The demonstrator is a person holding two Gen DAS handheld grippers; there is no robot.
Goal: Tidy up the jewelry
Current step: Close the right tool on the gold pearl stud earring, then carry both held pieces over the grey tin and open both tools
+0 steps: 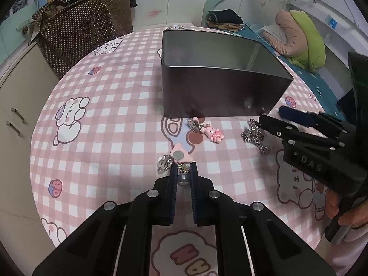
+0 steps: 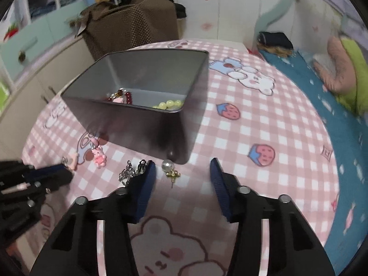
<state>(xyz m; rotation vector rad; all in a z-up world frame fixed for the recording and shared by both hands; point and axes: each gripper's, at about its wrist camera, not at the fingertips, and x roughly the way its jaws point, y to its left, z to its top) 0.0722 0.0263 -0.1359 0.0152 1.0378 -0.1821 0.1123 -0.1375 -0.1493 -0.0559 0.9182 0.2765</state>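
Note:
A grey metal tin (image 1: 220,92) stands on the pink checked cloth; in the right wrist view it (image 2: 128,124) holds a red piece (image 2: 119,96) and yellow-green beads (image 2: 168,104). My left gripper (image 1: 183,169) is shut on a pearl earring (image 1: 183,178) with a gold charm. A pink triangle clip (image 1: 180,155) lies just ahead, with a pink bear charm (image 1: 212,133) and a silver chain (image 1: 253,135) beyond. My right gripper (image 2: 182,168) is open over a second pearl earring (image 2: 169,168), with the chain (image 2: 126,172) at its left finger.
The round table (image 2: 264,124) has a brown dotted bag (image 1: 85,27) and cabinets behind it on the left. A bed with a blue cover (image 2: 340,119) and a green and pink pillow (image 1: 299,36) lies to the right. My right gripper also shows in the left wrist view (image 1: 271,117).

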